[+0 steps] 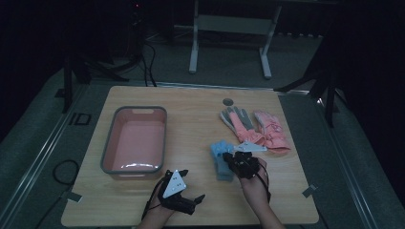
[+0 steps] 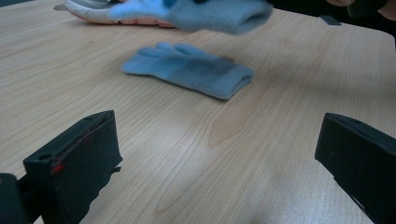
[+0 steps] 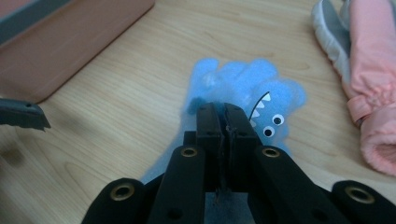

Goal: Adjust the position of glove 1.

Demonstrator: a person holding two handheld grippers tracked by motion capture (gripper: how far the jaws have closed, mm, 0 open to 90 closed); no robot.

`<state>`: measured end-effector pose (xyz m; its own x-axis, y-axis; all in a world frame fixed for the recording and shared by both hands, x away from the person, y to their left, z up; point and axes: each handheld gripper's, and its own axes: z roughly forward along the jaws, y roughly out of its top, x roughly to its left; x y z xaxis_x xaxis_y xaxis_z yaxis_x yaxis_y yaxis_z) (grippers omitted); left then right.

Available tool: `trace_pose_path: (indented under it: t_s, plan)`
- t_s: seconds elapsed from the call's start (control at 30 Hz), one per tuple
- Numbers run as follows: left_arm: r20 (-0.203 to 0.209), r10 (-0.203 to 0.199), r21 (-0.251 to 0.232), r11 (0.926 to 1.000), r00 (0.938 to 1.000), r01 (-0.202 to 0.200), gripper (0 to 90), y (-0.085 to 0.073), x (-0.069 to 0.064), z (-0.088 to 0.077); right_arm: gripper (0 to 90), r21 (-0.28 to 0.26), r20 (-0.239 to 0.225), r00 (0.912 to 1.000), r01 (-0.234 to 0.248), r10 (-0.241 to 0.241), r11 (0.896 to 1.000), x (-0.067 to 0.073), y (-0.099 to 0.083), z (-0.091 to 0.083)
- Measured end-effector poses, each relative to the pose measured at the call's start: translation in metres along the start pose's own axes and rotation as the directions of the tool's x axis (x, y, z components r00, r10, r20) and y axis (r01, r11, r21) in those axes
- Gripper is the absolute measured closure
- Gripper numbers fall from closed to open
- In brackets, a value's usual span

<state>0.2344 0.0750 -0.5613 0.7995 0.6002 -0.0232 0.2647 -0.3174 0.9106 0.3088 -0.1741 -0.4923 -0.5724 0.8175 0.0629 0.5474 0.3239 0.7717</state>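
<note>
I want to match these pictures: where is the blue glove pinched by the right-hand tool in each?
High view: held blue glove, centre, left of the right gripper.
Left gripper view: glove blurred at the top edge.
Right gripper view: glove at centre, between shut jaws.
Shared landmark: pink gloves.

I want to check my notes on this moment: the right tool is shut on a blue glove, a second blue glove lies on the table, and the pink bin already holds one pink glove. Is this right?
Not quite. The pink bin is empty in the high view; both pink gloves lie on the table. The rest holds: the right tool is shut on a blue glove, and a second blue glove lies on the table.
</note>
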Motion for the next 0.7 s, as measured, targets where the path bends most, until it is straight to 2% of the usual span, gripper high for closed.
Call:
trace_pose_path:
  t_s: [0.7]
  plan:
    - [0.002,0.003,0.002,1.0,1.0,-0.003,0.1,0.0,0.0,0.0,86.1,0.085,0.005,0.9994,-0.035,0.035,0.996,-0.005,-0.024,0.029]
